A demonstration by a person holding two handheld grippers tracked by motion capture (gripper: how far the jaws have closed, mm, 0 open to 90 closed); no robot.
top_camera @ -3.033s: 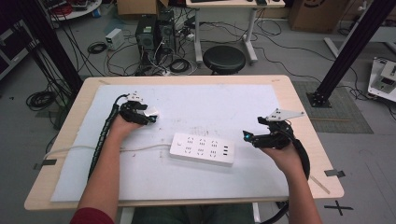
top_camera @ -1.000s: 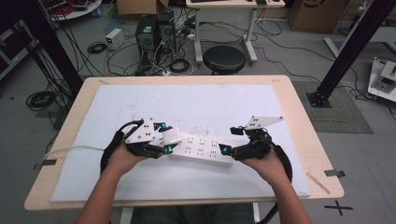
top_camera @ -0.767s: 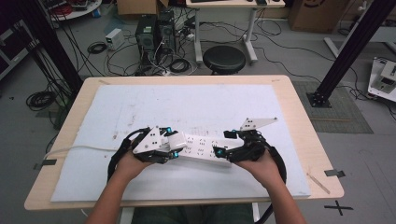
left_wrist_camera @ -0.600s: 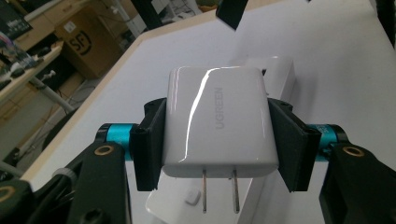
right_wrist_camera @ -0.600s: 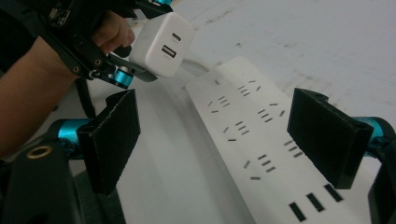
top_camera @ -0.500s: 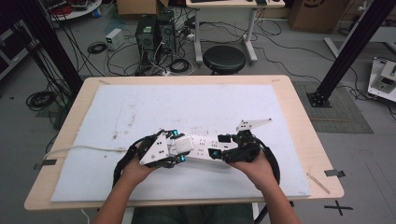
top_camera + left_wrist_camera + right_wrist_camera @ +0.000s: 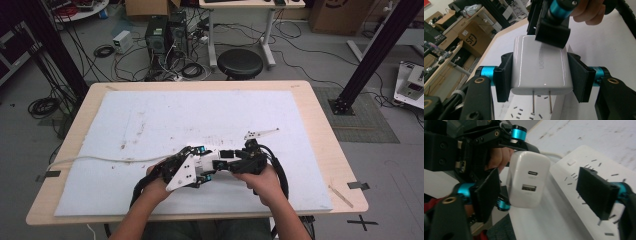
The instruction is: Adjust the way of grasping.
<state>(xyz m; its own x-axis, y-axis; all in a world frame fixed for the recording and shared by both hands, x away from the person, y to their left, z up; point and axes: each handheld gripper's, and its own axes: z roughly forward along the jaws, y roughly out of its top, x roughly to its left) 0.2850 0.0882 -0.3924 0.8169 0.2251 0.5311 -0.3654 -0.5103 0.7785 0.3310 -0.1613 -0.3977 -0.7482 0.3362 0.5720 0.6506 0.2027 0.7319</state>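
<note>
Near the front edge of the table (image 7: 320, 130), on the pale mat (image 7: 165, 115) that covers most of it, the person's two hands have come together over a white power strip (image 7: 584, 195). Held in the left gripper (image 7: 200, 167) is a white charger (image 7: 541, 66), clamped by its two flat sides between the black pads, with its pair of metal prongs pointing down at the strip's slots and hanging just above them, not yet in. From the right gripper view the charger's face with its two ports shows, close over the near end of the strip. Just beside the charger sits the right gripper (image 7: 222, 164); its jaws have just been closing a little, yet they stand apart, one pad on either side of the strip's width and neither pressing on it, so far as I can see. One pad of that right gripper lies against the charger's top edge in the left gripper view. A white cord (image 7: 95, 159) trails from the strip towards the table's left edge.
</note>
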